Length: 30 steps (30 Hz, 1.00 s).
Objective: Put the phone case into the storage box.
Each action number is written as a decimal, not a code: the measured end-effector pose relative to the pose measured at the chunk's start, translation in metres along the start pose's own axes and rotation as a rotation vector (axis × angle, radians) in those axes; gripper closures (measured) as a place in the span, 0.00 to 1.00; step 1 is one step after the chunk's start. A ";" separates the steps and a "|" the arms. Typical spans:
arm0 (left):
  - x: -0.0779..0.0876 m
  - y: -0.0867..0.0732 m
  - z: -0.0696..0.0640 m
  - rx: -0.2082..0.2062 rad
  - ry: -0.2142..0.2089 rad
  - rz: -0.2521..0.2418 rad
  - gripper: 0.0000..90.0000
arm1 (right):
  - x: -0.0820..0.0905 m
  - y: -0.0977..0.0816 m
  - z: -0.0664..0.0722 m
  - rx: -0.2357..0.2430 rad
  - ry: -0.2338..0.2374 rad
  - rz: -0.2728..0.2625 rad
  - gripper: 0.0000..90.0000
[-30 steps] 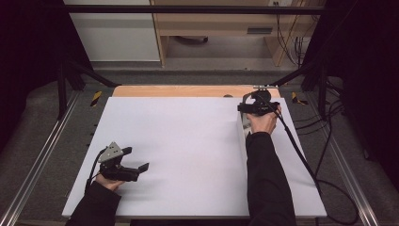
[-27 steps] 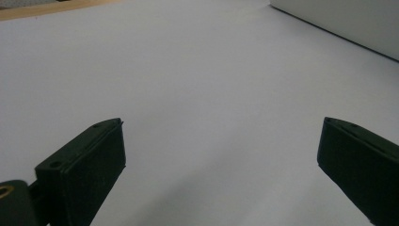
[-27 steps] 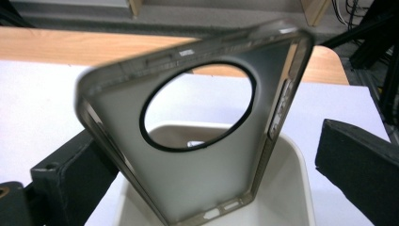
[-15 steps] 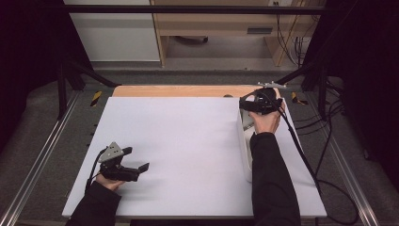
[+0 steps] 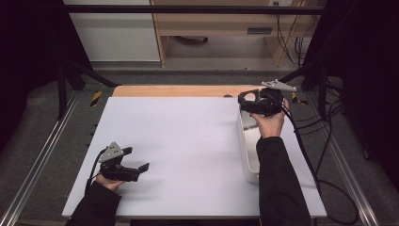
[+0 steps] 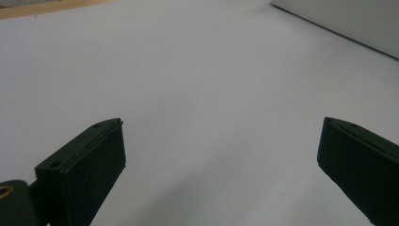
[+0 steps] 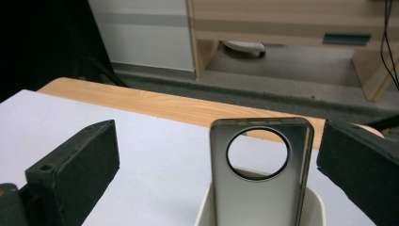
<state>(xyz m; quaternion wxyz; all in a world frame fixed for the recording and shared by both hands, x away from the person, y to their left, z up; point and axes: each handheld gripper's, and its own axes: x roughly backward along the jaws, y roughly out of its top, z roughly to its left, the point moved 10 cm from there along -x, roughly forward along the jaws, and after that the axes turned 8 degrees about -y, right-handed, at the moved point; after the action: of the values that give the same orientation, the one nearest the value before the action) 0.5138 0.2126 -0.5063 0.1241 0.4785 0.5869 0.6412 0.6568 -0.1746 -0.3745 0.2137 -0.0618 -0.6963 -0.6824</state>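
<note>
High view. The right gripper (image 5: 245,100) hovers at the far end of a long white tray (image 5: 245,143), which lies at the right side of the white table (image 5: 188,141) with its long axis running from 6 to 12 o'clock. The jaws point toward 9 o'clock; from here it cannot be told whether they are spread or closed. The left gripper (image 5: 142,166) rests low at the table's near-left corner, jaws pointing toward 3 o'clock, well apart from the tray. The right hand is plainly the nearer to the work.

Left gripper view. The jaws of the left gripper (image 6: 221,155) stand wide apart with nothing between them, bare table surface beneath. The tray wall (image 6: 348,21) crosses the upper right corner, toward 1 o'clock and well off.

Right gripper view. The right gripper (image 7: 216,162) has its jaws spread wide. Between them, somewhat right of centre, a phone case (image 7: 261,181) stands upright in the tray's end (image 7: 317,207), its round camera cutout at the top, its long axis vertical. Neither jaw touches it; the gap is larger on the left jaw's side.

Assessment. The case lies straight ahead of the right gripper, broad face toward the camera. Closing would appear to catch its two side edges, after a slight shift toward 3 o'clock to centre it.
</note>
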 end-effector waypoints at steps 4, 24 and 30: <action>0.000 0.000 0.000 -0.001 0.002 -0.003 0.01 | 0.015 0.001 0.008 0.022 0.058 -0.029 0.00; 0.003 0.005 -0.003 -0.008 0.001 -0.035 0.01 | 0.087 -0.055 0.017 0.082 0.271 -0.109 0.00; 0.007 0.009 -0.004 -0.010 0.003 -0.060 0.01 | 0.103 -0.080 0.009 0.077 0.311 -0.123 0.00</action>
<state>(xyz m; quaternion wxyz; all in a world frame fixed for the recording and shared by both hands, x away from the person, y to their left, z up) 0.5111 0.2128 -0.4953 0.1449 0.4589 0.5979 0.6410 0.5315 -0.1919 -0.4086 0.2787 0.0954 -0.6829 -0.6684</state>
